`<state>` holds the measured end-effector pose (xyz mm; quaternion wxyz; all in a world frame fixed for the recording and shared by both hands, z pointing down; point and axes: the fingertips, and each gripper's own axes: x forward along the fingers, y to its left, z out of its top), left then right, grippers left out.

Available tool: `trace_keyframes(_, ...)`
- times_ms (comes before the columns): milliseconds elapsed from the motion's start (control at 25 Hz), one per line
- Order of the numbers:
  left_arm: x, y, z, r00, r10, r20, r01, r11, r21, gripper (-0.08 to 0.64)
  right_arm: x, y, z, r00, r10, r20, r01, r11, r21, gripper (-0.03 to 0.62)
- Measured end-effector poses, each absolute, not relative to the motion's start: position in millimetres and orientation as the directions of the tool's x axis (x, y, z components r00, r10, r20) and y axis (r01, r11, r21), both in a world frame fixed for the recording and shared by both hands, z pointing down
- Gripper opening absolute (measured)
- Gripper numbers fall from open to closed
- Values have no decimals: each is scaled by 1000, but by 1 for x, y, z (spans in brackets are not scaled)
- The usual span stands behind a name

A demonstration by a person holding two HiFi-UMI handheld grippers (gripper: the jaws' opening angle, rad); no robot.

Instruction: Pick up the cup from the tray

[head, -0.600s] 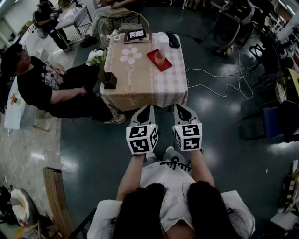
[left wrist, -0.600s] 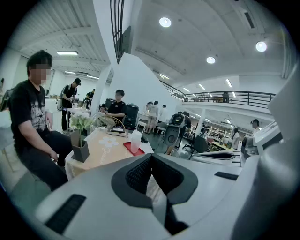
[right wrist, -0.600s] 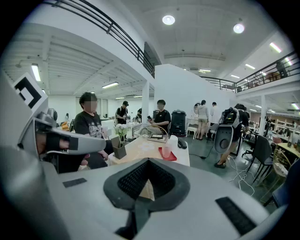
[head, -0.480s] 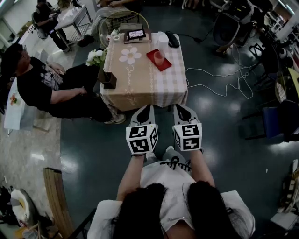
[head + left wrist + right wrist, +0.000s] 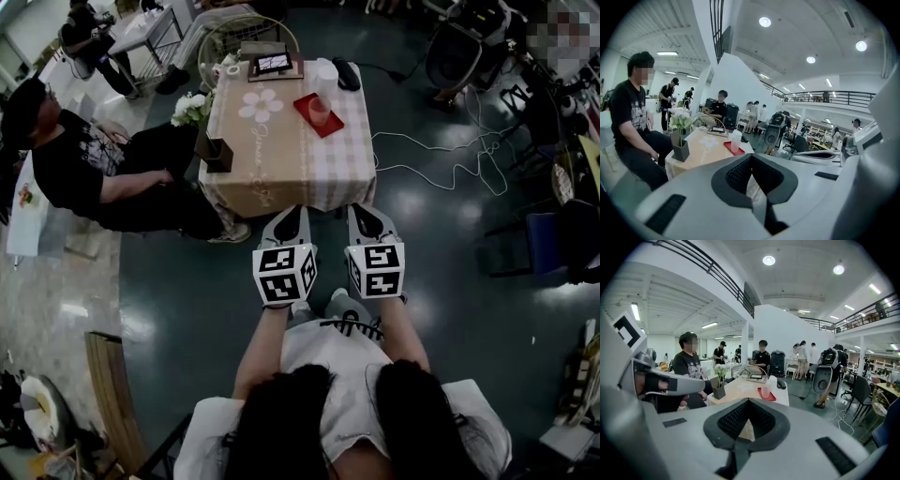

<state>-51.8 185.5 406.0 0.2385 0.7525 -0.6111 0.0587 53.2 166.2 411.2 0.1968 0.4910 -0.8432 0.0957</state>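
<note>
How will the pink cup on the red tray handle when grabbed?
Likely light: the translucent pink cup looks thin-walled. It might flex if squeezed. Upright, taller than wide, on the flat red tray, it could tip if nudged.

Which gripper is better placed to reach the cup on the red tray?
Right, narrowly. The cup stands on the tray on the right half of the table, the side of the right gripper. The left gripper is equally far back; both are shut.

It was a large open workshop hall: a mezzanine railing (image 5: 718, 273), round ceiling lights (image 5: 768, 260), office chairs (image 5: 860, 386), loose cables (image 5: 846, 412) on a shiny floor (image 5: 187, 309), and many people.
</note>
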Motion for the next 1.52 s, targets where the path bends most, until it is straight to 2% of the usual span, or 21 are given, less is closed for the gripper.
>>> trace_keyframes(280,-55,188,405,250,-892,377,-946,-142,292,9,47,169,408,-474,-788,393,-849,527,34,23)
trace_keyframes(320,-56,189,405,252,-891,377,-945,-143,293,9,44,170,407,-492,-780,387,-841,541,22,58)
trace_keyframes(400,-57,191,406,254,-890,378,-945,-145,294,9,38,172,406,-523,-767,371,-828,561,-7,183)
trace_keyframes(440,-57,192,407,255,-890,378,-944,-145,295,9,37,173,404,-531,-766,362,-825,565,-14,219)
trace_keyframes(680,-61,191,408,262,-886,383,-941,-146,305,9,36,171,398,-536,-775,334,-825,565,-12,285)
trace_keyframes(1000,-64,171,410,250,-888,387,-949,-145,280,9,33,149,402,-556,-769,315,-814,580,-19,330)
trace_keyframes(1520,-77,69,428,223,-880,420,-955,-109,277,9,24,38,425,-574,-743,346,-801,596,-50,350)
